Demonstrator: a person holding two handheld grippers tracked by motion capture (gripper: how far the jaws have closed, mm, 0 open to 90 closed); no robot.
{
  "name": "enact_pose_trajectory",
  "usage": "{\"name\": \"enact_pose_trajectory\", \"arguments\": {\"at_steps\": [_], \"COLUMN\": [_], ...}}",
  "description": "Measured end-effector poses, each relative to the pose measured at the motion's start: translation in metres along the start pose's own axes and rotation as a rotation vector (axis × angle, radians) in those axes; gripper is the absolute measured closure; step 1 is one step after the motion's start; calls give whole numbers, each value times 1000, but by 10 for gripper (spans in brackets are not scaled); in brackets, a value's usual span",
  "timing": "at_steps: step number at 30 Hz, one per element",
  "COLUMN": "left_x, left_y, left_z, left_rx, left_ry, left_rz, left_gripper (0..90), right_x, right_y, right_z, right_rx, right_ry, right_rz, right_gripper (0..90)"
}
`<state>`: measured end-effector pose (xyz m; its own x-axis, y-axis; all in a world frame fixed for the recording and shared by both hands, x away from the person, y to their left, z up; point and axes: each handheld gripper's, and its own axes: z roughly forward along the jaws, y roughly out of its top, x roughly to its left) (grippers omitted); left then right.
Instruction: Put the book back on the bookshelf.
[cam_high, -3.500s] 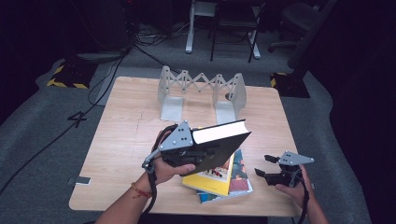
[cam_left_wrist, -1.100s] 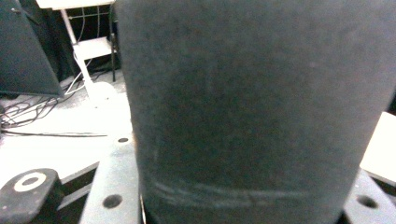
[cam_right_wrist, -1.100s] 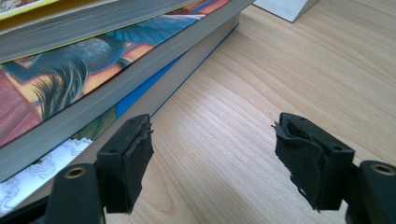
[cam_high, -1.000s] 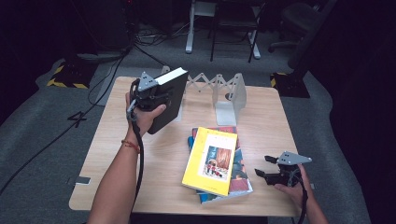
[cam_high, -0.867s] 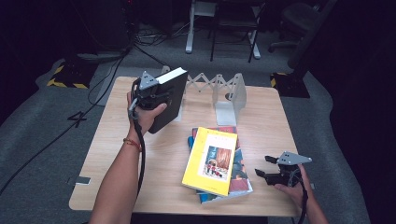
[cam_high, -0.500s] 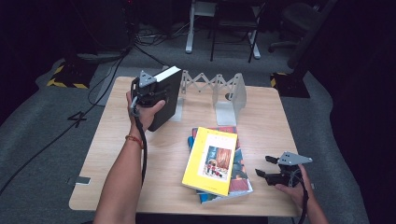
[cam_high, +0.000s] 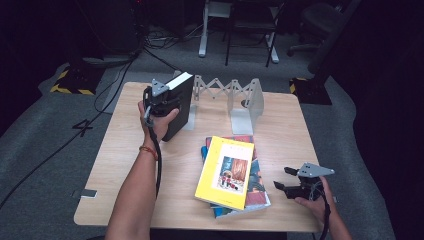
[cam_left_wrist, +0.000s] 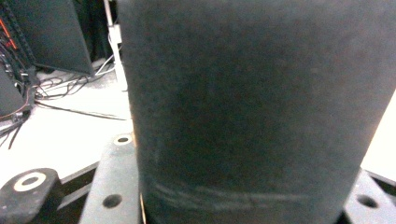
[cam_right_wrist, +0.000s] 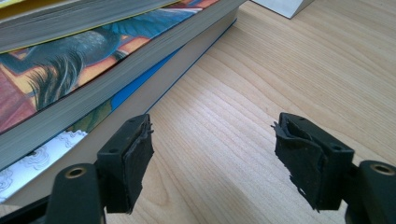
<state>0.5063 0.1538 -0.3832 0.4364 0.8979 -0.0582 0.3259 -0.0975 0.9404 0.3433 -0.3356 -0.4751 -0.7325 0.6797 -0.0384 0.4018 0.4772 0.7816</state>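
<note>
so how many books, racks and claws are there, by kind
books: 4, a black book in the left claw and a stack of three, yellow book on top
folding rack: 1
claws: 2, counting the right claw
total: 7

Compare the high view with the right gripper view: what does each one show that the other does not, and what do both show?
High view: the left tongs shut on the upright black book beside the folding grey rack.
Right gripper view: torn black pads on the open, empty right tongs.
Both: the stack of books and the wooden table.
</note>
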Motion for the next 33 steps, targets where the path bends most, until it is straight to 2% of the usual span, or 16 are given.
{"name": "enact_pose_trajectory", "arguments": {"at_steps": [9,14,24,33], "left_x": [-1,-4,0,3], "left_y": [-7,-14,-30,-40], "left_z": [-5,-12,-24,-28], "left_rx": [-17,-17,-50,-57], "left_ry": [5,6,5,-9], "left_rz": [-16,-9,-26,-10], "left_gripper": [521,516,510,502], "right_x": [0,2,3,6], "right_y": [0,1,1,2], "right_z": [1,2,3,4], "right_rx": [2,8,14,20], "right_ry": [5,4,5,10], "right_rz": [-3,-6,-9,-22], "right_gripper": [280,281,281,282]}}
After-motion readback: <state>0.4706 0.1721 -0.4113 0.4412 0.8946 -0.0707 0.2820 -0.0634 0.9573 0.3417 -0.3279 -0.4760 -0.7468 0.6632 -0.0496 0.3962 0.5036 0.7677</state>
